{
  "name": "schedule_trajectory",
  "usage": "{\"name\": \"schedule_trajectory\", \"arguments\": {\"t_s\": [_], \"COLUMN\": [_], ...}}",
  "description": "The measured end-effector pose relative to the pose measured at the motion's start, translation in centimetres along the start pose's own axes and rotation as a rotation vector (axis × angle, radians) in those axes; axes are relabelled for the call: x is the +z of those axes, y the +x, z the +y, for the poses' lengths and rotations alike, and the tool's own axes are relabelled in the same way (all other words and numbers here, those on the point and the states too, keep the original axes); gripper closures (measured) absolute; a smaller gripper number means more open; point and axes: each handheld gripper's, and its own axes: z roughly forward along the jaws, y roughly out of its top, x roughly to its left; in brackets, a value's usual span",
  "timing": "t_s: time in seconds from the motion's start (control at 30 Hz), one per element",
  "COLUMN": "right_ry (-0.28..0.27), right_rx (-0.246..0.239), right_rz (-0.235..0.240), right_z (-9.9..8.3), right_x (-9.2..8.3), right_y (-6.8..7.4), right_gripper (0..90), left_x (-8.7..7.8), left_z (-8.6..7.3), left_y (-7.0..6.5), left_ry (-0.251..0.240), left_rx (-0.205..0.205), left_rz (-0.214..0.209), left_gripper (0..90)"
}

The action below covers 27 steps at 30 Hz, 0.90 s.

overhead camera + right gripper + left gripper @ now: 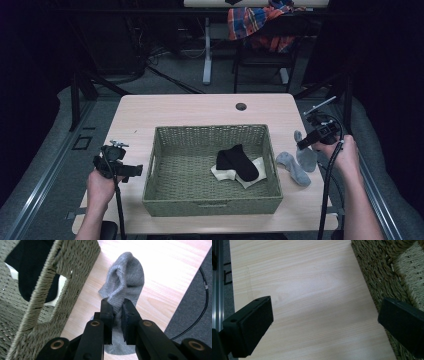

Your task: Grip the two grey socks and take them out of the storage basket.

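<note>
Dim room; pale wooden table (150,112) with a woven basket (165,197) at its middle, dark floor and a chair with a plaid cloth (255,22) behind.

Work in hand looks like socks going into the basket. Inside it already: a black sock (239,161) lying over a white sock (252,176), toward the right half. I judge those done.

Left to do: two grey socks on the table just outside the basket's right wall. One grey sock (126,282) is pinched in the right gripper (116,312), jaws clamped on a fold of the fabric, its toe end sagging toward the tabletop. The other grey sock (292,167) lies flat beside it, between basket and hand.

Left gripper (324,322) hangs over bare table at the basket's left side, jaws wide apart, nothing between them.

Estimate: about halfway. Held sock needs carrying over the rim and dropping; last sock then needs picking up.
</note>
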Motion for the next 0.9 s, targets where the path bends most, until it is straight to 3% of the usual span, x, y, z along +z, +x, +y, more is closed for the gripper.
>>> {"name": "schedule_trajectory", "arguments": {"t_s": [0.03, 0.17, 0.73, 0.9], "right_ry": [-0.015, 0.028, 0.086, 0.093], "right_rx": [0.015, -0.002, -0.027, -0.038], "right_rz": [-0.001, 0.019, 0.028, -0.002], "right_z": [0.0, 0.2, 0.6, 0.7], "right_x": [0.4, 1.7, 6.9, 7.8], "right_y": [0.1, 0.3, 0.2, 0.2], "right_gripper": [81.2, 81.2, 80.5, 79.1], "left_x": [0.0, 0.0, 0.0, 0.0], "left_z": [0.0, 0.0, 0.0, 0.0], "left_y": [0.0, 0.0, -0.1, 0.0], "left_ry": [0.000, 0.004, 0.001, 0.001], "left_rx": [0.000, 0.004, 0.005, 0.004], "left_rz": [0.000, -0.002, -0.002, -0.002], "left_gripper": [0.1, 0.1, 0.1, 0.1]}}
